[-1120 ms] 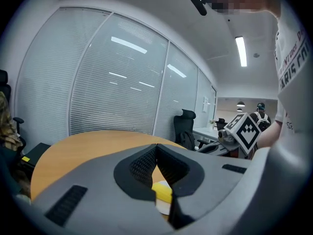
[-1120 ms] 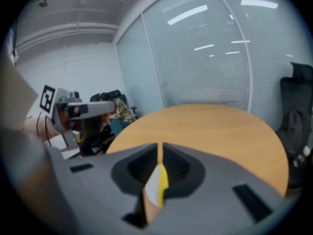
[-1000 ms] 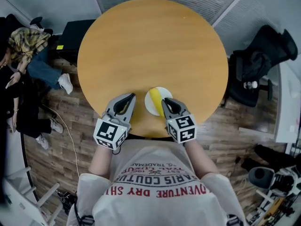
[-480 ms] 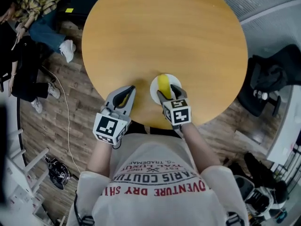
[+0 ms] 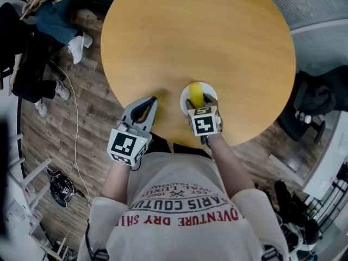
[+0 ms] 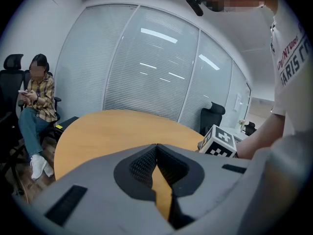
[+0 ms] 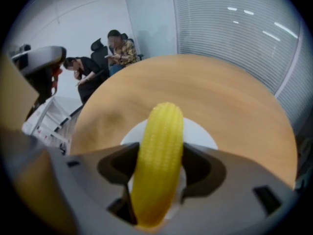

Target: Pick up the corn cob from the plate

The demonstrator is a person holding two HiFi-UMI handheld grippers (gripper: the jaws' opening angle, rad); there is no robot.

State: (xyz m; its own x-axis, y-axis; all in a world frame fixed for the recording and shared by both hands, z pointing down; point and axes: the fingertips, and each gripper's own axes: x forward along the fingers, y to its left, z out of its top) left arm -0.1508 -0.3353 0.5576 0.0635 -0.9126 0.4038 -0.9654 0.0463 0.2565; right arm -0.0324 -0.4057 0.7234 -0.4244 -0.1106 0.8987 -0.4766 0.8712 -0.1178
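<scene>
Straddling the plump yellow corn cob [image 7: 164, 124] on its plate [image 7: 201, 131] — right claw [image 7: 160, 153] opening, left claw [image 6: 156, 147] closed.

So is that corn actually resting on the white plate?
Touching. The right gripper view shows the corn cob lying directly on the white plate, no gap.

1. Your round wooden surface [image 5: 217, 37] stands on a wood-plank floor [image 5: 81, 102].
2. On your left, a person in a plaid shirt and jeans [image 6: 36, 97] sits in a chair.
3. On your right, a black office chair [image 5: 318, 99] stands near the blind-covered glass wall [image 5: 310, 1].
4. A thin cable [image 5: 75, 125] trails across the floor on your left.
</scene>
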